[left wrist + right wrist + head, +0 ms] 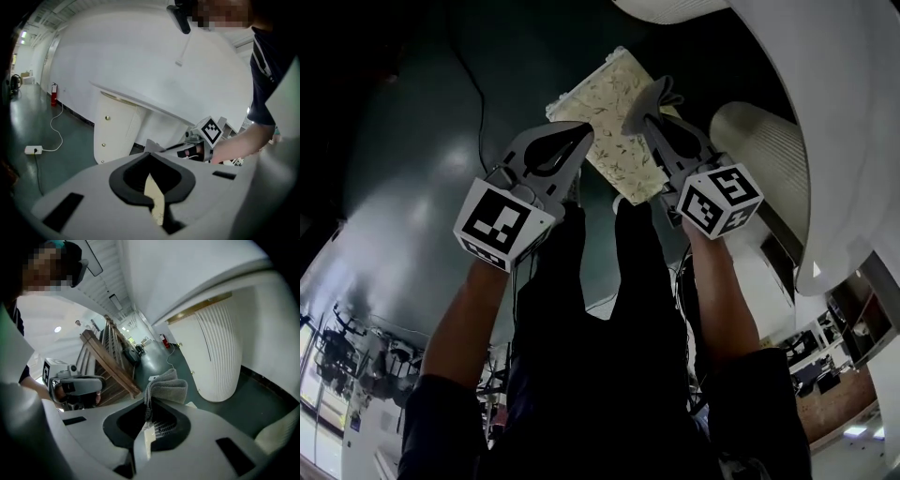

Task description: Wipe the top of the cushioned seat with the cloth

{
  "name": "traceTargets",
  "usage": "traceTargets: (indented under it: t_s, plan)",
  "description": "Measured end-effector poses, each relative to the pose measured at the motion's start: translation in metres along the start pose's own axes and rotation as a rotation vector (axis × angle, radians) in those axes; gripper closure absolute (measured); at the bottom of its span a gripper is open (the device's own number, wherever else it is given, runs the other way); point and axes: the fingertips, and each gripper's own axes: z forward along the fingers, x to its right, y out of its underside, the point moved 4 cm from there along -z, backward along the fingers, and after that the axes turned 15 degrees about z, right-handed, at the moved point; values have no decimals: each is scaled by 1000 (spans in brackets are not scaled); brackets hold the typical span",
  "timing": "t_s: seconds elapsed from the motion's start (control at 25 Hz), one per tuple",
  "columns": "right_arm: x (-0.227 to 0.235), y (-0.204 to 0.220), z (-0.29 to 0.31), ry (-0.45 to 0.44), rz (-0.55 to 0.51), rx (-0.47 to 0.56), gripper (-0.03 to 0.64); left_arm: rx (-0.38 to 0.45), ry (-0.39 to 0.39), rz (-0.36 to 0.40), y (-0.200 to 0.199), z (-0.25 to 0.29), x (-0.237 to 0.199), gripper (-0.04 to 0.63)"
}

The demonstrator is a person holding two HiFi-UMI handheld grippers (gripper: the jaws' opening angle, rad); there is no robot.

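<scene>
My left gripper (584, 131) is pinching the thin pale edge of the cushioned seat (611, 101). My right gripper (649, 114) is clamping the opposite edge, with the grey cloth (168, 387) bunched in the same bite and poking out past the tips. In the head view I am holding the speckled seat up at twelve o'clock, above the dark floor (422, 141). White furniture (825, 122) is curving past at about three o'clock. As I judge it, the wiping is not yet under way. The cloth is wadded at one rim, not spread on the top. What is remaining is steadying the seat, freeing the cloth and passing it over the whole top.
</scene>
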Motion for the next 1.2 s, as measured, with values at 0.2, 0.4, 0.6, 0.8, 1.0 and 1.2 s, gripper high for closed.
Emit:
traceTargets:
  t_s: [0.2,0.4,0.6,0.8,1.0,1.2]
  plan:
    - [25,4,28,6,-3,-41,583,-34,-30,-39,32,14,-7,588]
    - [47,3,61,4,-23,-69,583,-38,-50,-67,58,32,-23,588]
    - [68,5,98,9,-37,-86,583,-31,-67,-79,79,42,-40,588]
    - [71,8,123,-3,-34,-102,584,-37,-71,-83,89,39,-45,588]
    - [77,19,135,9,-26,-127,583,-53,-66,-73,95,37,-48,588]
    - [105,35,126,67,15,-138,583,-64,-46,-68,99,41,-43,588]
